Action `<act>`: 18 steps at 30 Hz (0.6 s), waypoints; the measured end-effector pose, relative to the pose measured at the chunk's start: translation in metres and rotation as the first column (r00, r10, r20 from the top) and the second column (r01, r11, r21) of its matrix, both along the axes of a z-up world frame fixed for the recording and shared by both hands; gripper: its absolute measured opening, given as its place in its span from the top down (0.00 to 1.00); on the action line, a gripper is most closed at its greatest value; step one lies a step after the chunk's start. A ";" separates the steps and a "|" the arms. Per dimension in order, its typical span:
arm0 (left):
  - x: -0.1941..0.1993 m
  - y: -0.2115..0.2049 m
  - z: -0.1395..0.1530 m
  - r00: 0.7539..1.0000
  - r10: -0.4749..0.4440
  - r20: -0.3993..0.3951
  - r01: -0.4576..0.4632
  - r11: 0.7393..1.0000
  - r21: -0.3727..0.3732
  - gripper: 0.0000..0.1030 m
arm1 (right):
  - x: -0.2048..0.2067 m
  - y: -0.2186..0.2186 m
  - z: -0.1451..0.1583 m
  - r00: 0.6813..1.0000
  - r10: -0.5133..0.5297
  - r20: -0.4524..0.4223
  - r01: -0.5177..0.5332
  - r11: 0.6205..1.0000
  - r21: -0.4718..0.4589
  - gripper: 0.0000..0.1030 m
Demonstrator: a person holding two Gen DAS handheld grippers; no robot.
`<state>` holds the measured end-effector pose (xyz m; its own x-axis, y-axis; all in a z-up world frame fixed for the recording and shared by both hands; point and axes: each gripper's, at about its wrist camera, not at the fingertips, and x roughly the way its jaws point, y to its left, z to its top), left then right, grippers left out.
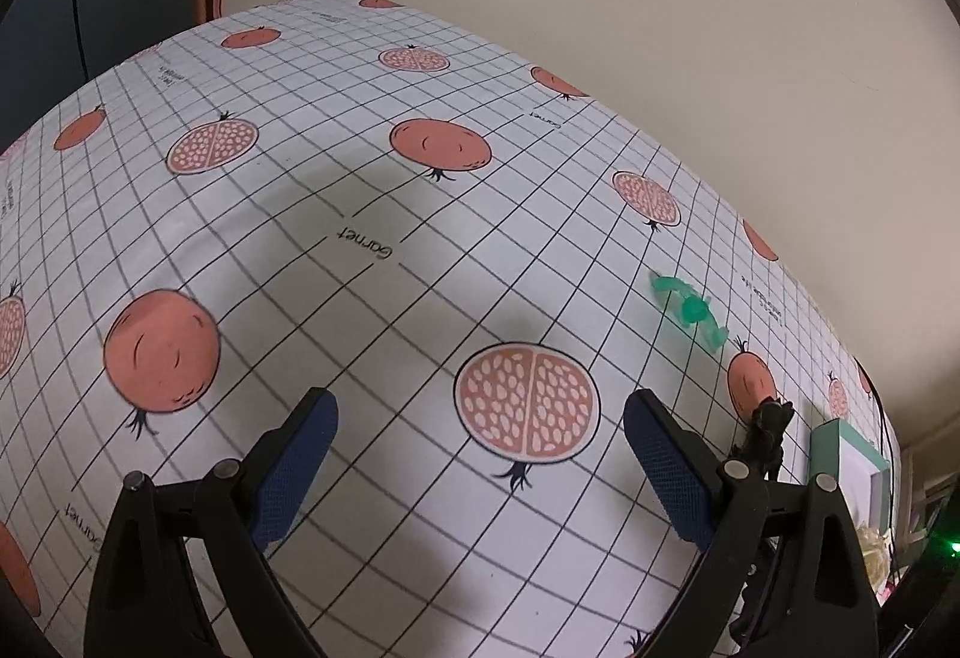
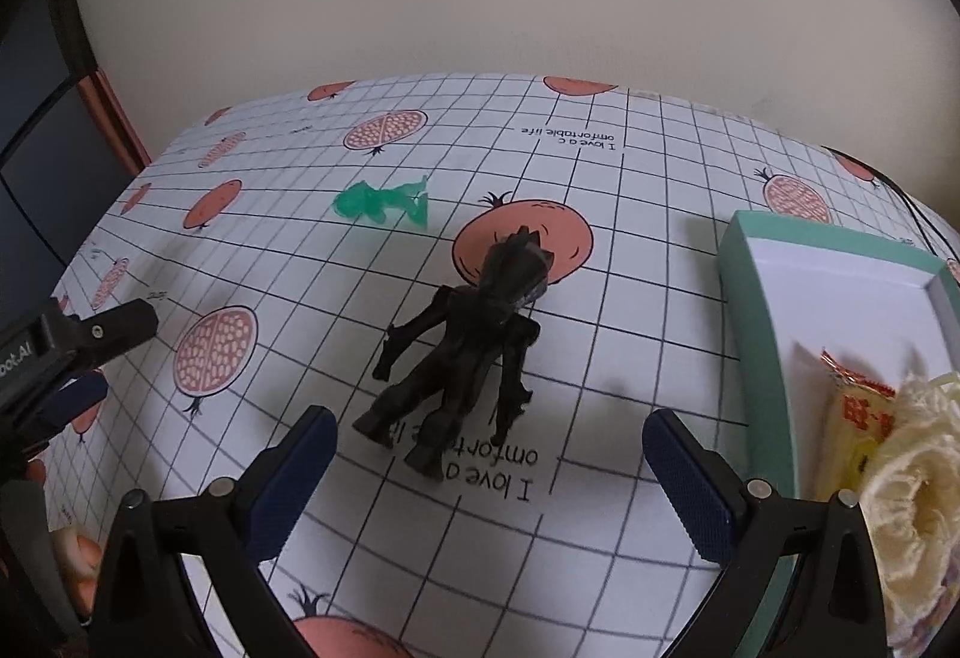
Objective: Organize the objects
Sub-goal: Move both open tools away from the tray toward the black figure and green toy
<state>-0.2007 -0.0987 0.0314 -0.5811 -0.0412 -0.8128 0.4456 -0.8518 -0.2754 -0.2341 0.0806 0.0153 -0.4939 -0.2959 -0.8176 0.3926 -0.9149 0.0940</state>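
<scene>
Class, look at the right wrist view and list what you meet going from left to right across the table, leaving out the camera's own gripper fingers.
Left gripper at the left edge → green toy figure → black toy figure → teal box → snack packet in the box.

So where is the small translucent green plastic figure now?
The translucent green plastic figure lies on the tablecloth, beyond and left of the black figure in the right wrist view.

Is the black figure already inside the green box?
No, the black figure lies on the tablecloth, left of the green box, apart from it.
</scene>
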 end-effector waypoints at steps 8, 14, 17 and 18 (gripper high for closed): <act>-0.020 0.009 -0.005 0.999 -0.050 0.011 0.051 0.998 -0.024 0.07 | -0.012 -0.011 -0.009 1.000 -0.001 0.002 0.001 1.000 0.016 0.00; -0.037 0.019 -0.006 0.996 -0.091 0.014 0.091 0.995 -0.038 0.07 | -0.024 -0.013 -0.014 1.000 -0.013 -0.025 0.015 0.999 0.049 0.02; -0.047 0.023 -0.007 0.994 -0.104 0.015 0.105 0.994 -0.031 0.07 | -0.031 -0.009 -0.014 0.999 -0.030 -0.040 0.033 0.997 0.069 0.08; -0.050 0.025 -0.007 0.994 -0.111 0.018 0.112 0.993 -0.024 0.07 | -0.032 -0.009 -0.014 0.998 -0.034 -0.049 0.038 0.996 0.079 0.11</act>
<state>-0.2510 -0.0734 0.0243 -0.5700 0.0026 -0.8217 0.3517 -0.9030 -0.2468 -0.2663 0.0717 0.0014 -0.5416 -0.2118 -0.8135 0.3615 -0.9324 0.0021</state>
